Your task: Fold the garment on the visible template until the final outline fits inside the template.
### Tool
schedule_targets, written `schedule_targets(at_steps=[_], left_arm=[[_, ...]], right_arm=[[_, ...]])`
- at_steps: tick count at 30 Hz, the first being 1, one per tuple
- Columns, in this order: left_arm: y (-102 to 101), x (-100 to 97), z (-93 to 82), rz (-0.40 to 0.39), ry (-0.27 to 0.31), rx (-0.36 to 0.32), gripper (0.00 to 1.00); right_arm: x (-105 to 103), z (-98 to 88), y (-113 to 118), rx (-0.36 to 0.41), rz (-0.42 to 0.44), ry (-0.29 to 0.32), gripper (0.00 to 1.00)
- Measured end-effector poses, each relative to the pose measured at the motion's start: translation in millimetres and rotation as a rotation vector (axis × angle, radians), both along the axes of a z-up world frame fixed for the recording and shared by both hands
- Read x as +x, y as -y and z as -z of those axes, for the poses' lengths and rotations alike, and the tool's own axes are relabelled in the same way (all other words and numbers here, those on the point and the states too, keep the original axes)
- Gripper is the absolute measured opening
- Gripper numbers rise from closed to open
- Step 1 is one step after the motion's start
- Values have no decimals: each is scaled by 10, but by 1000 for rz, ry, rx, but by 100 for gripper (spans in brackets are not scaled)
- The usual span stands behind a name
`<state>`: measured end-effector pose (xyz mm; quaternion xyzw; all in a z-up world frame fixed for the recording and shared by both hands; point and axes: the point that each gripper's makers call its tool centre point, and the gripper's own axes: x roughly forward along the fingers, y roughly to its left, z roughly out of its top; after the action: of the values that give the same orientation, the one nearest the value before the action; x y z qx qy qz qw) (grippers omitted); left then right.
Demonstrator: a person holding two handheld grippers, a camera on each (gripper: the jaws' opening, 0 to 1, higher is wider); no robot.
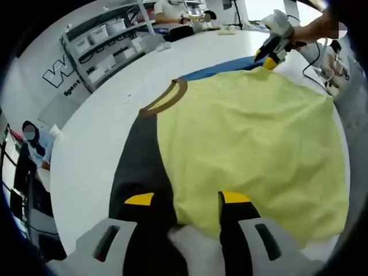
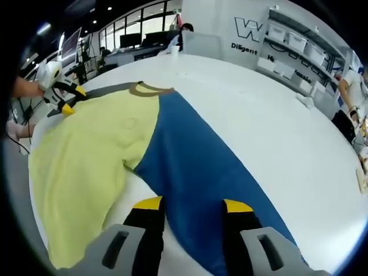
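A yellow garment [image 1: 253, 138] with a brown collar [image 1: 167, 98] lies flat on the white table [image 1: 98, 132]. A dark grey strip [image 1: 138, 167] runs along its left side, and a blue panel [image 2: 195, 167] along the other. My left gripper [image 1: 187, 198] is open, its jaws low over the near hem where grey meets yellow. My right gripper [image 2: 198, 204] is open above the blue panel's near end. The right gripper [image 1: 269, 56], held by a hand, shows at the garment's far edge. The left gripper [image 2: 64, 99] shows by the garment's [image 2: 86, 155] far left edge.
Shelves with white bins [image 1: 103, 43] line the wall, with the same shelves [image 2: 299, 46] on the right. People sit at the table's far end [image 1: 172, 11]. A person [image 2: 351, 92] stands at the right. Bare white table [image 2: 276, 121] lies beside the blue panel.
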<state>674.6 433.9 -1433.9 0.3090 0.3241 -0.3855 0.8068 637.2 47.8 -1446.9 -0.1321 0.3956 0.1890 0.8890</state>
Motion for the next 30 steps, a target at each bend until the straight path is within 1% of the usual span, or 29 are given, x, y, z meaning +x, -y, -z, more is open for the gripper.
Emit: schedule_targets(at_steps=[5,8,12,16,19,21,24,25,30], left_arm=[[-17,45,-6,-10,-3,5,51],[-12,51,-6,-4,-1,18,51],[4,18,-14,17,11,32,51],[5,-21,-53,13,12,24,53],[5,-46,-114,12,20,8,53],[-1,-72,-148,10,22,-1,54],[5,-130,-191,10,21,-30,54],[16,-167,-205,14,22,-42,55],[34,-328,-202,37,18,-44,58]], right_arm=[[13,-7,25,-2,15,-3,35],[-12,-14,-21,-9,-9,-1,32],[-73,-17,-105,-9,-36,-6,33],[-130,-51,-180,5,-56,2,34],[-170,-118,-243,27,-66,19,34],[-203,-164,-300,47,-78,26,35],[-270,-248,-426,68,-123,47,36],[-279,-255,-436,69,-127,48,36],[-384,-347,-596,96,-179,60,38]])
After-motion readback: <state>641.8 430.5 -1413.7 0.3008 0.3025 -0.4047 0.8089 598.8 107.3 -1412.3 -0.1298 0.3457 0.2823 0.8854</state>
